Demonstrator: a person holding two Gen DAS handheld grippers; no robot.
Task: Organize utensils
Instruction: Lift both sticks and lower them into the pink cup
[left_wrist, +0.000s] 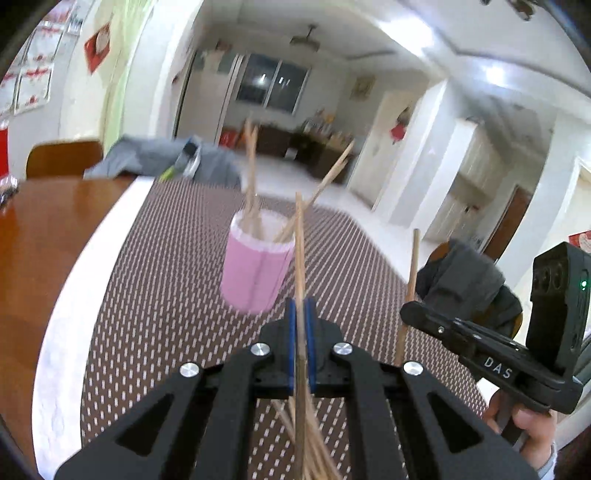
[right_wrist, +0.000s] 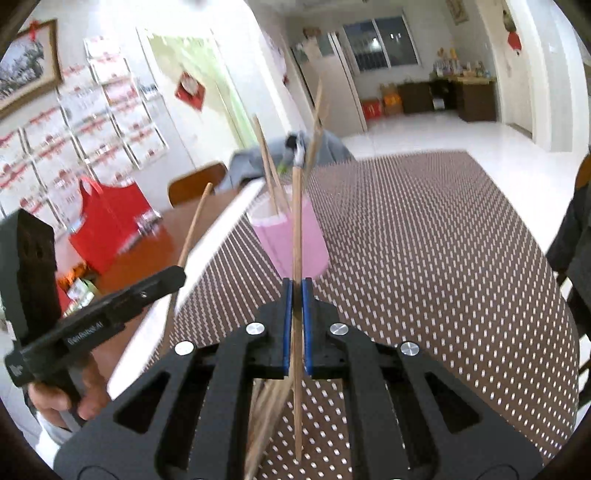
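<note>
A pink cup (left_wrist: 255, 273) stands on the dotted mat with several wooden chopsticks leaning in it; it also shows in the right wrist view (right_wrist: 291, 240). My left gripper (left_wrist: 301, 304) is shut on one chopstick (left_wrist: 299, 240), held nearly upright just short of the cup. My right gripper (right_wrist: 296, 284) is likewise shut on another chopstick (right_wrist: 296, 221) in front of the cup. Each gripper shows in the other's view, the right gripper (left_wrist: 406, 310) and the left gripper (right_wrist: 179, 275), each with its stick. More loose chopsticks (left_wrist: 314, 443) lie on the mat below the grippers.
A brown white-dotted placemat (right_wrist: 424, 240) covers a wooden table (left_wrist: 44, 236). Grey clothing (left_wrist: 155, 158) and a chair back (left_wrist: 62, 157) sit at the far edge. A red bag (right_wrist: 110, 225) stands on the table's left. A dark garment (left_wrist: 465, 280) hangs over a chair at the right.
</note>
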